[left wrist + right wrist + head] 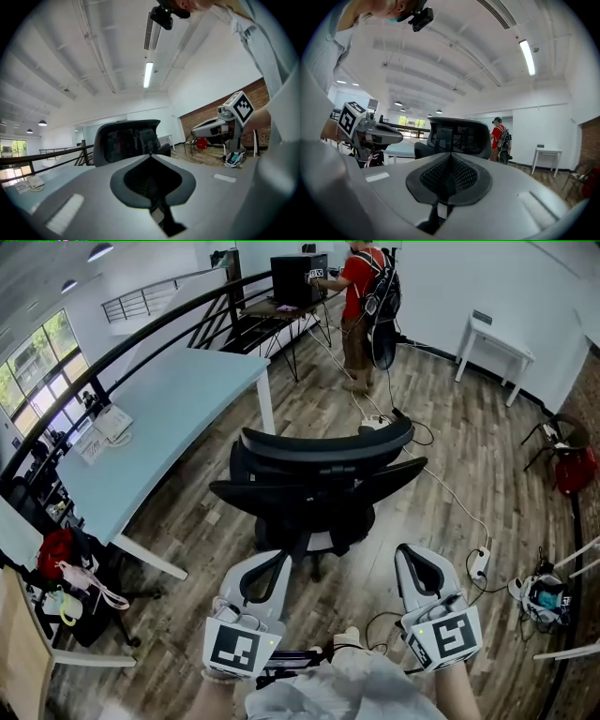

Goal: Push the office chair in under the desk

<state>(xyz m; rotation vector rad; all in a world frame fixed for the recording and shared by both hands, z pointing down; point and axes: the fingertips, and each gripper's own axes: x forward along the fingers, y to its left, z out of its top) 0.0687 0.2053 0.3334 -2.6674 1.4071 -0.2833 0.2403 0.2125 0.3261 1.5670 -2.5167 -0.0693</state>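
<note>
Zero progress yet, I judge: office chair (319,486) stands out on the floor (450,456), beside the counter (178,399), not under. Closed and empty, left hand-held gripper (267,568) and right hand-held gripper (412,559) hover behind it.

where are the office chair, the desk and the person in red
office chair (319,488), head view, on its black back
desk (178,404), head view, on a bare part of its pale blue top
person (360,276), head view, on the red shirt

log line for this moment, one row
phase: pre-push | left gripper: shut, empty | right gripper: shut, empty | office chair: not under desk, untouched
</note>
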